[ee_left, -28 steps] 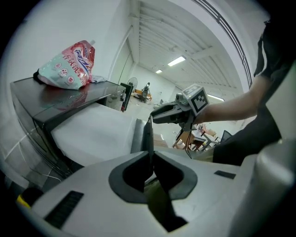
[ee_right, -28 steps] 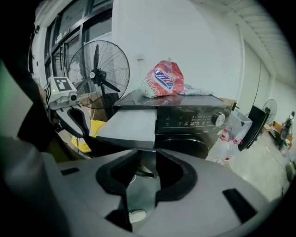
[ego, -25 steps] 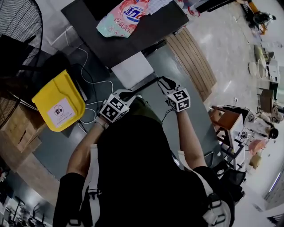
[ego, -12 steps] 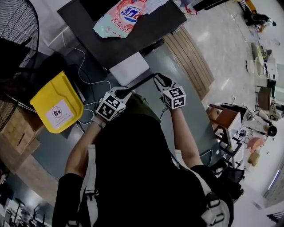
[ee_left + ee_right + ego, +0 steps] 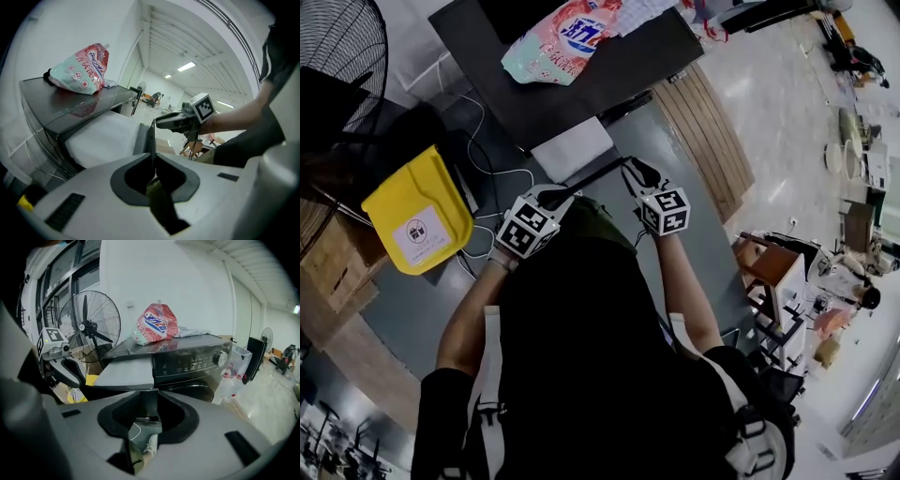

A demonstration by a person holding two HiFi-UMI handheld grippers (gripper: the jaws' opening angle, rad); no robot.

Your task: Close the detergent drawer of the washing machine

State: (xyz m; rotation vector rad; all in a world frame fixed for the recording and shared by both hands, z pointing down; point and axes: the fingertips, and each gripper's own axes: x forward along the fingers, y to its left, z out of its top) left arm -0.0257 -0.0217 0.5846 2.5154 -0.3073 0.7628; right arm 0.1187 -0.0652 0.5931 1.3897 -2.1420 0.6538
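Dark-fronted and pale-bodied, the detergent drawer [image 5: 572, 148] stands pulled out from the washing machine [image 5: 628, 66]. Our left claw [image 5: 570, 195] is clenched on the drawer's thin front panel. Our right claw [image 5: 630, 171] stays released at the panel's other end, jaws apart around its edge.

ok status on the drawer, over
Left tongs shut on drawer front. Right tongs around its other end, grip unclear. Drawer out of washer. Nothing seen blocking.
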